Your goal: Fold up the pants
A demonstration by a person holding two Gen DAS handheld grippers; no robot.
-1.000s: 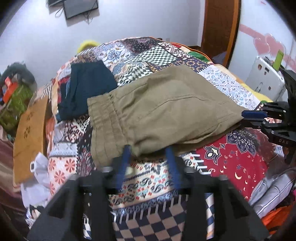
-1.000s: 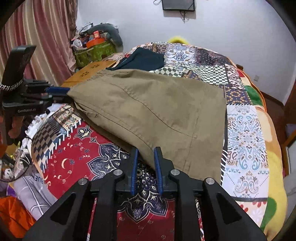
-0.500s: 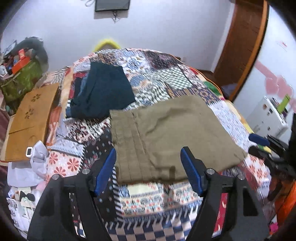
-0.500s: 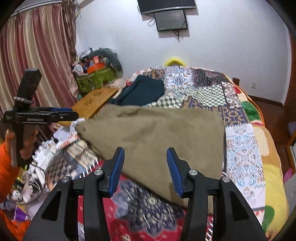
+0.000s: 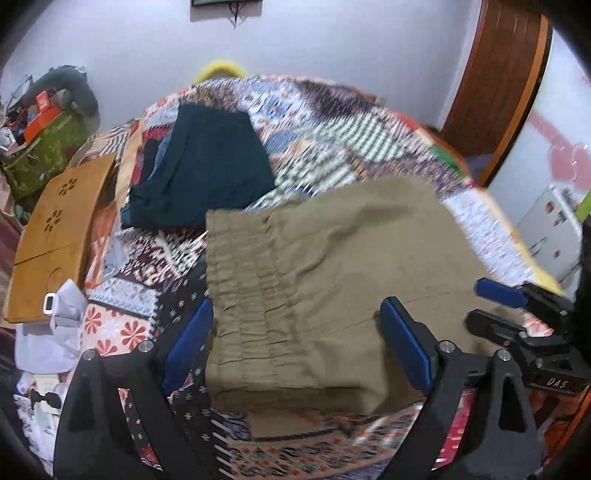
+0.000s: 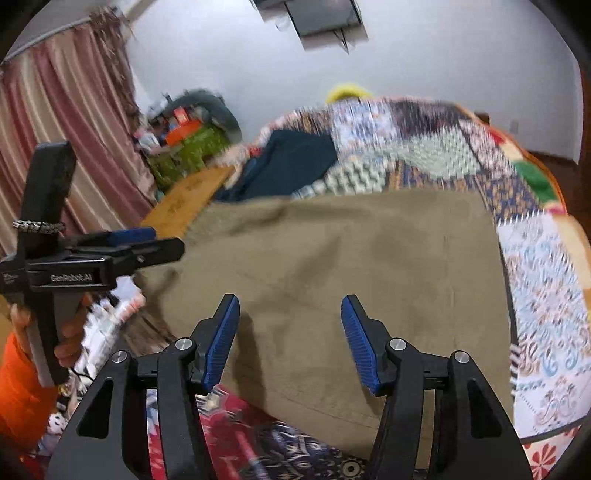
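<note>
Left wrist view shows my left tool spread wide, holding nothing, its blue pads either side of the pants' gathered waistband. The pants lie folded and flat on the bed, an olive rectangle near the edge closest to me. My right tool comes in from the right at the pants' far end; its fingers stand apart and clear of the cloth. In the right wrist view that tool is likewise released, pads wide over the pants, and my left tool shows at the left.

A patchwork quilt covers the bed, with checks, florals and a red panel near me. Beyond the pants, just apart from the waistband, sits a pile of dark clothes. A wooden board with flower cut-outs lies along the bed's left side, with a green bag behind it. White walls close the room; a dark screen hangs high on one, striped pink curtains hang at the left, and a brown door stands at the right beside a white cabinet.
</note>
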